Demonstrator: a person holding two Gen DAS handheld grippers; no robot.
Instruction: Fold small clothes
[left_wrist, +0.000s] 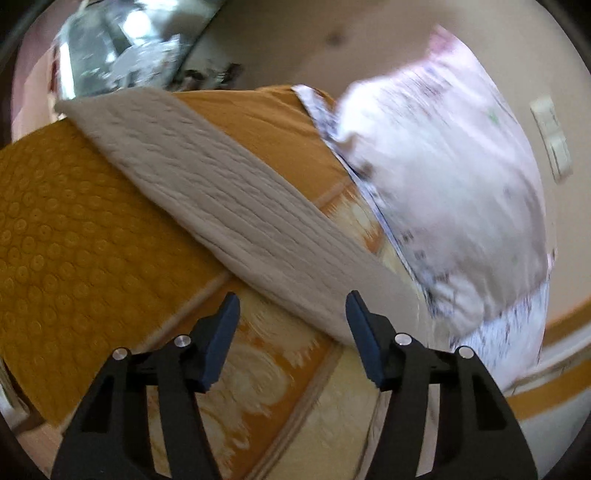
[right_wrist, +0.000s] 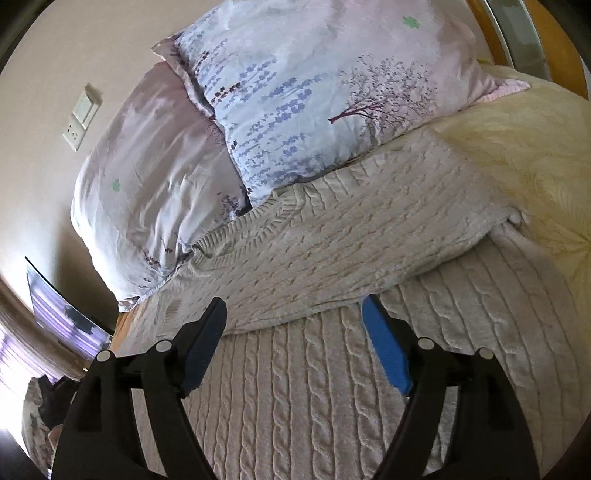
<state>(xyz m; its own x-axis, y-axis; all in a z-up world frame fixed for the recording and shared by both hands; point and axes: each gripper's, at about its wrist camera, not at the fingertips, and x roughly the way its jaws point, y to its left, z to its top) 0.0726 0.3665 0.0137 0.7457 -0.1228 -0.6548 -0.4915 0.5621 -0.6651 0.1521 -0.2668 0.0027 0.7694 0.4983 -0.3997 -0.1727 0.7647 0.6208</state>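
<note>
We are working on a bed (left_wrist: 92, 229) with an orange and cream cover, set against a plain beige wall (right_wrist: 55, 55) that carries a switch plate (right_wrist: 82, 116). The sweater (right_wrist: 332, 236), a pale cable-knit, lies spread across the bed; in the right wrist view one part is already laid over the rest, so a thick folded edge runs across just ahead of us. In the left wrist view it shows as a long pale band crossing the cover.

Our right gripper (right_wrist: 293, 306) hovers over the knit with its fingers apart and nothing between them, the folded edge just beyond the tips. Our left gripper (left_wrist: 291, 299) is likewise spread and empty, over the cover near the sweater's near edge; that view is blurred, so we cannot tell whether it touches the cloth.

We judge the fold half done. To do the next grip well, we should take each side of the same edge at matching points, pinch through all layers rather than the top one alone, and lift evenly so the heavy knit does not sag or twist.

Two flowered pillows (right_wrist: 317, 96) lie just beside the sweater's far side, one seeming to rest on its collar end. They leave little room there, so folding toward us looks safer than folding away.
</note>
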